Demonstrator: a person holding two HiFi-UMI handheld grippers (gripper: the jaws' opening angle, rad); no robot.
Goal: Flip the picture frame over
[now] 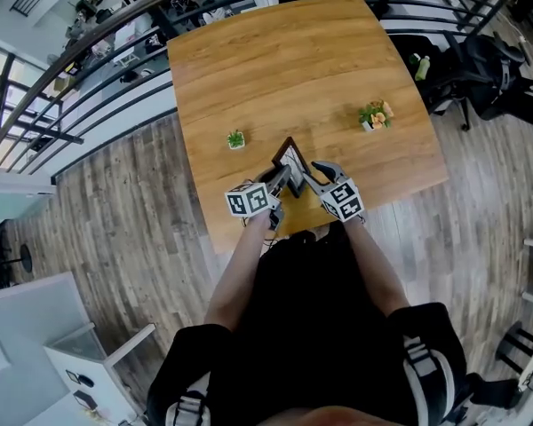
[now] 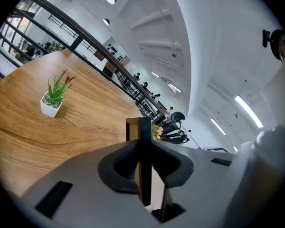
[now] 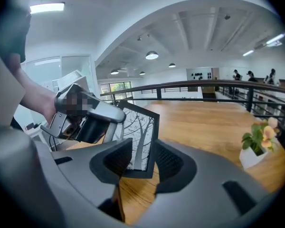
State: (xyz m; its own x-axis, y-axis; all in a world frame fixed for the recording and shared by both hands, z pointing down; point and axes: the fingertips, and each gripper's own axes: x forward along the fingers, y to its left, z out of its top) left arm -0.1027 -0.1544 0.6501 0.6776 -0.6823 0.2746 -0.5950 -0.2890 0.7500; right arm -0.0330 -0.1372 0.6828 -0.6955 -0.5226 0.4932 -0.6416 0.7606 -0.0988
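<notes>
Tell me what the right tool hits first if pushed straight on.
The picture frame: its lower part already stands between the right tool's parted jaws, so it would most likely meet that first.

Count: 1 light wooden square table [image 1: 284, 60]; 1 black-rimmed tree-print picture frame [image 1: 293, 160]; 2 small white-potted plants: green spiky plant [image 1: 236, 139] left, orange-flowered plant [image 1: 375, 116] right; 2 grey grippers: left gripper [image 1: 281, 181], right gripper [image 1: 318, 172].

Tabletop [image 1: 284, 69] free between green plant [image 1: 236, 138], flower pot [image 1: 375, 115].
</notes>
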